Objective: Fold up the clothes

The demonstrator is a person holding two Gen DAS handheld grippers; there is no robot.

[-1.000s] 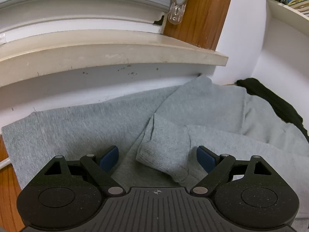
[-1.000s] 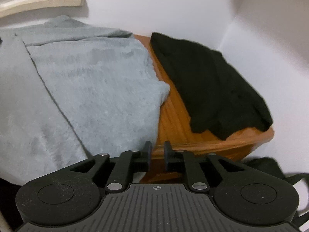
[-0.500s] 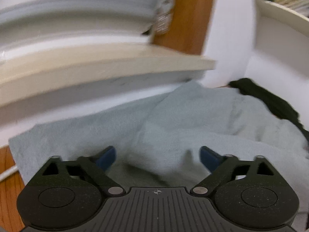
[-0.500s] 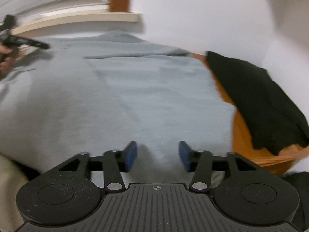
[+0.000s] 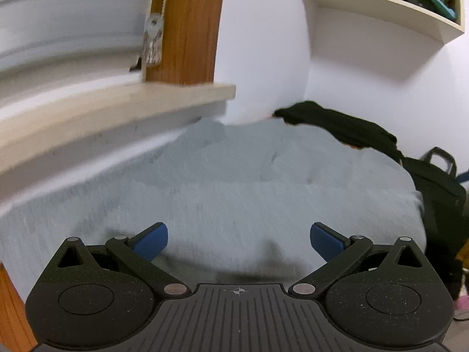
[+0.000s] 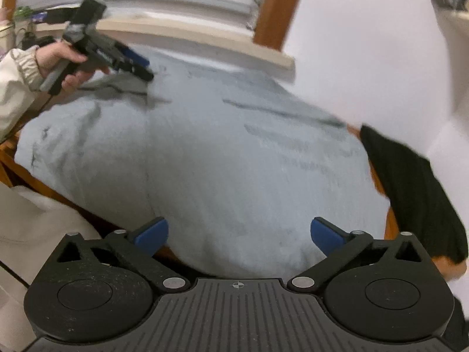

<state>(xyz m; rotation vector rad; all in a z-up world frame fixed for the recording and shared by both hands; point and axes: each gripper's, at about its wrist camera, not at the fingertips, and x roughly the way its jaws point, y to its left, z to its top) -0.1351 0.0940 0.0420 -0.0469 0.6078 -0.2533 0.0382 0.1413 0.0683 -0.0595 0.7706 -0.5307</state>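
Both grippers have drawn back from the grey garment (image 6: 222, 158) since a second ago, the right one leaving the table's edge to look across the cloth. The right gripper (image 6: 239, 233) has its jaws opening, blue pads (image 6: 151, 234) wide apart and clear of the fabric spread ahead of them. The left gripper (image 5: 239, 237) stands fully open and holds nothing, the garment lying beyond its fingertips. A black garment (image 6: 416, 187) lies right of the fingers. No lettering is legible.
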